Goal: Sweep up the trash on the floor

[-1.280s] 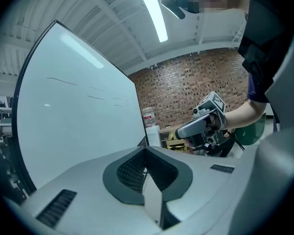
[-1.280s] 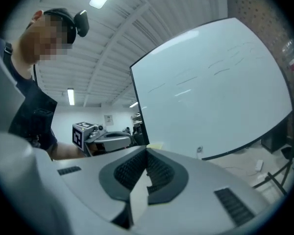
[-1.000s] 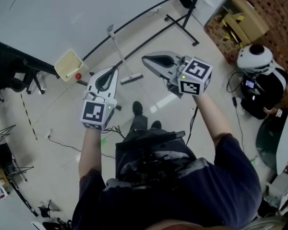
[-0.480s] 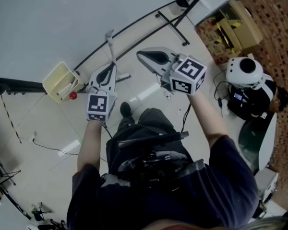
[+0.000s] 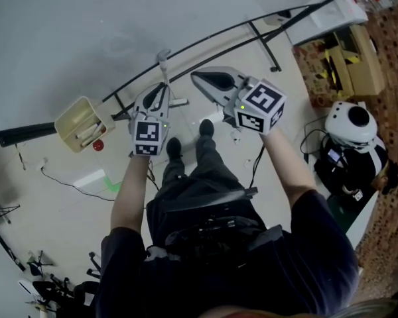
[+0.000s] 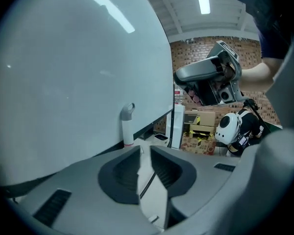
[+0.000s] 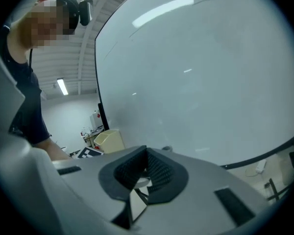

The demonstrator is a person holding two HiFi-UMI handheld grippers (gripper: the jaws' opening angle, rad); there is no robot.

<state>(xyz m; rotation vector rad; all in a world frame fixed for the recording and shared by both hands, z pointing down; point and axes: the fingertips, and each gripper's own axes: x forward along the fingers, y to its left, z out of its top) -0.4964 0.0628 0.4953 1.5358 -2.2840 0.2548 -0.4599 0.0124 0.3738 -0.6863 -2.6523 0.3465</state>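
Over the floor (image 5: 66, 204), left hand-held gripper (image 5: 160, 90) neared broom handle (image 5: 162, 59), empty jaws opening.

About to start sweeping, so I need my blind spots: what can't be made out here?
Red thing by the bin: head view, too small to name.
Broom shaft: head view, behind the left gripper, whose empty jaws have just been opening.
Floor close in: head view, blocked by the person's legs.
Bin's base: right gripper view, behind the right gripper.

Boxy plastic bin (image 5: 84, 122) showing cream; small round ball (image 5: 98, 145) showing red; glossy floor (image 5: 66, 220) showing off-white; cardboard boxes (image 5: 366, 71) showing brown, wearing yellow-and-black striped tape.
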